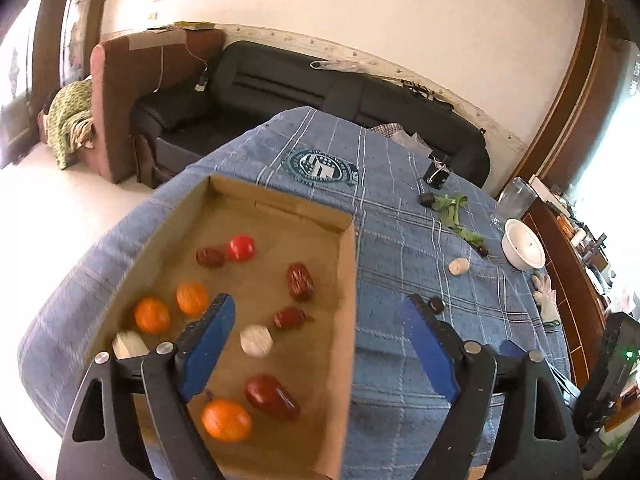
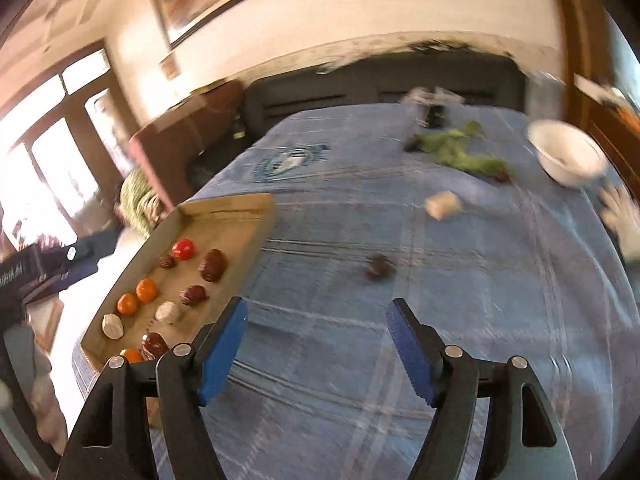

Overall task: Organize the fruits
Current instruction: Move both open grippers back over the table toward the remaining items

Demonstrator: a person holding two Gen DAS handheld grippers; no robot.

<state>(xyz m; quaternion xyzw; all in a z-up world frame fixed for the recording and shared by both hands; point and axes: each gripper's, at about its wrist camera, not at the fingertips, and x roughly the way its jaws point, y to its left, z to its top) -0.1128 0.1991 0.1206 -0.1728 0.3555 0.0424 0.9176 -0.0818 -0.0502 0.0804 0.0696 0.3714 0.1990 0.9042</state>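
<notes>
A shallow cardboard box (image 1: pixel 346 280) lies on the blue checked cloth and holds several fruits: oranges (image 1: pixel 226 419), dark red dates (image 1: pixel 300 281), a red tomato-like fruit (image 1: pixel 241 247) and white pieces (image 1: pixel 256 340). My left gripper (image 1: pixel 320 312) is open and empty above the box's right wall. My right gripper (image 2: pixel 316 312) is open and empty over the bare cloth, to the right of the box (image 2: pixel 224 205). A dark fruit (image 2: pixel 379 267) lies loose ahead of it, also in the left wrist view (image 1: pixel 437 304). A pale piece (image 2: pixel 442 204) lies farther on.
A white bowl (image 1: pixel 524 249) stands at the far right of the table (image 1: pixel 400 208), with green leaves (image 1: pixel 452 206), a small black box (image 1: pixel 437 174) and a white glove (image 1: pixel 546 296) near it. A black sofa (image 1: pixel 300 84) runs behind the table.
</notes>
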